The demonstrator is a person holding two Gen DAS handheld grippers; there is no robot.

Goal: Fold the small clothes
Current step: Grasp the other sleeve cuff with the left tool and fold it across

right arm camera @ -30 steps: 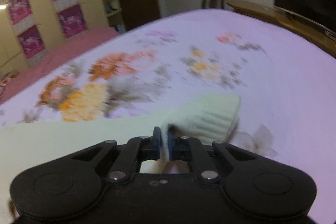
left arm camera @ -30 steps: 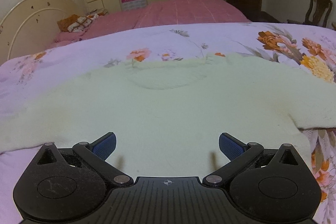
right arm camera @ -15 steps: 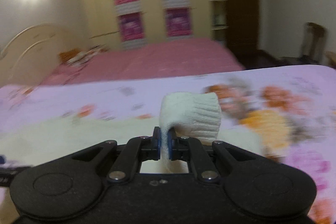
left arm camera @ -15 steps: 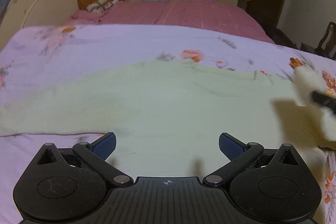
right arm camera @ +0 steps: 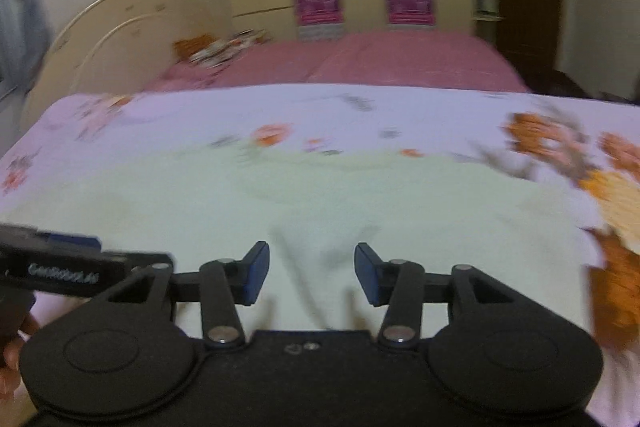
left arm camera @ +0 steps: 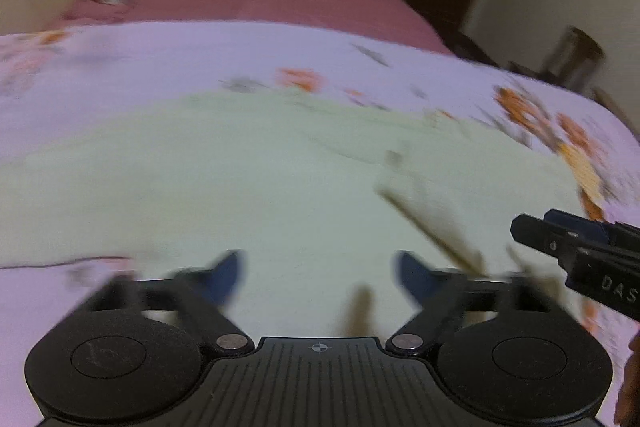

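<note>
Left wrist view: left gripper (left arm camera: 320, 277) over the pale sweater (left arm camera: 248, 179), which lies spread flat on the floral bedspread (left arm camera: 168, 59). Its fingers have just been closing but are apart, nothing between them. A folded-over sleeve (left arm camera: 432, 195) lies on the sweater at right; right gripper (left arm camera: 532, 229) enters from the right edge. Blurry.

Right wrist view: right gripper (right arm camera: 312, 273) above the sweater (right arm camera: 320, 195), fingers just opened, parted, empty. Left gripper (right arm camera: 84, 253) at left edge.
</note>
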